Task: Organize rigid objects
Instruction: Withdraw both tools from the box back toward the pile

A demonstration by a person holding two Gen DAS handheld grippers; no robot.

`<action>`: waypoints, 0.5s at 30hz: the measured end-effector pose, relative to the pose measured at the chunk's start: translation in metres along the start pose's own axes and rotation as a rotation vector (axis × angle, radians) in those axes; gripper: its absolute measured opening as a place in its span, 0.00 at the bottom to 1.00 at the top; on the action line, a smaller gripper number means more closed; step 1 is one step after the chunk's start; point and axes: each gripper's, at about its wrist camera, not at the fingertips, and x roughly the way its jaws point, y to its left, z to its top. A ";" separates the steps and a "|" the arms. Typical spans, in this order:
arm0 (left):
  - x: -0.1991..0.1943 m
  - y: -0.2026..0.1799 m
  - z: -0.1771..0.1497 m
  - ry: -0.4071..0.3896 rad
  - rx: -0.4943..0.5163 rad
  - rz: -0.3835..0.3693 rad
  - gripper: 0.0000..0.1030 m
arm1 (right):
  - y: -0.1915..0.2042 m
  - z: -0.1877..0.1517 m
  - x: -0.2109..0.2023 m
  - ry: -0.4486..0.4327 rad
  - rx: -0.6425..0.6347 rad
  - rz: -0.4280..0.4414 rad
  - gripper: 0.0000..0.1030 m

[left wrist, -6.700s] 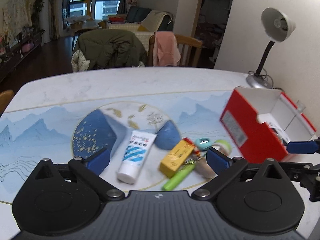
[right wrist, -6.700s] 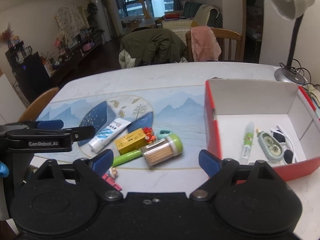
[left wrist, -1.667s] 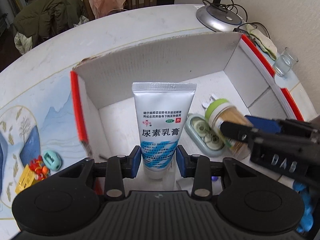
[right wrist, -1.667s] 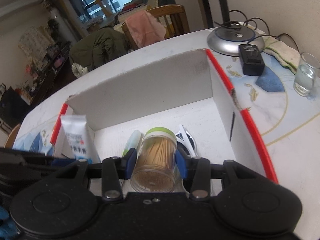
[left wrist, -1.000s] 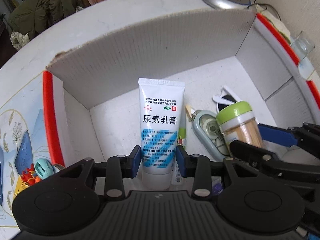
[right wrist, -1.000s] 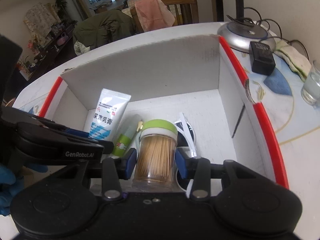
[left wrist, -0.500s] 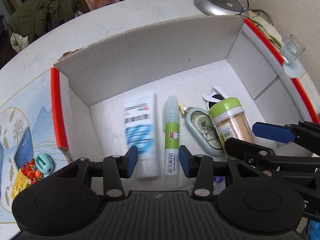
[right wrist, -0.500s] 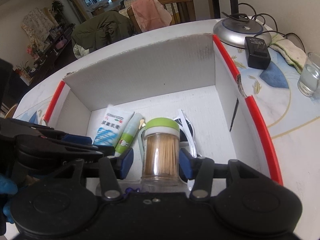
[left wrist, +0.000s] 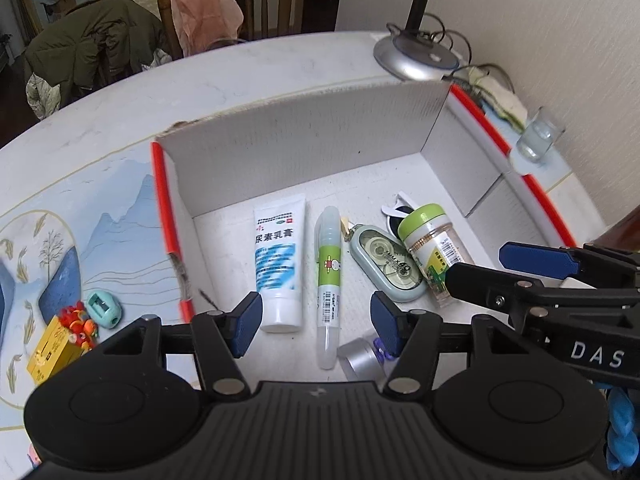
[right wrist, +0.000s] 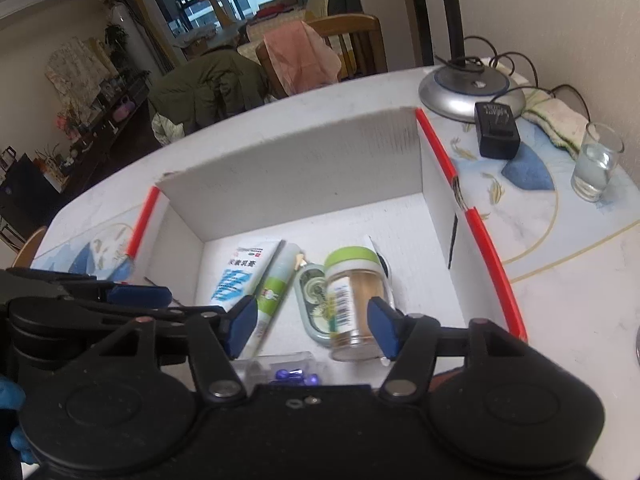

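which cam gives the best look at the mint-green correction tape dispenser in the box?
Left wrist. The mint-green oval correction tape dispenser lies nearly whole on the white cardboard box floor, both reels visible. In the right wrist view it is blurred and partly hidden behind the green-lidded toothpick jar.

Two wrist views, steeply down, same box point(left wrist: 304, 136)

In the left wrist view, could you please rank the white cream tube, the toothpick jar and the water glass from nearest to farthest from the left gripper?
1. White cream tube: lying in the box, just ahead of the left gripper, whose jaws are opening.
2. Toothpick jar: lying further right in the box.
3. Water glass: outside the box, far right by the wall.
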 end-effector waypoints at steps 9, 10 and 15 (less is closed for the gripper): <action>-0.043 0.023 -0.021 -0.074 -0.023 -0.018 0.60 | 0.029 -0.007 -0.027 -0.064 -0.005 0.011 0.76; -0.048 0.027 -0.023 -0.082 -0.026 -0.020 0.60 | 0.033 -0.008 -0.030 -0.068 -0.006 0.015 0.76; -0.069 0.045 -0.038 -0.115 -0.041 -0.032 0.67 | 0.055 -0.017 -0.045 -0.114 -0.032 -0.008 0.82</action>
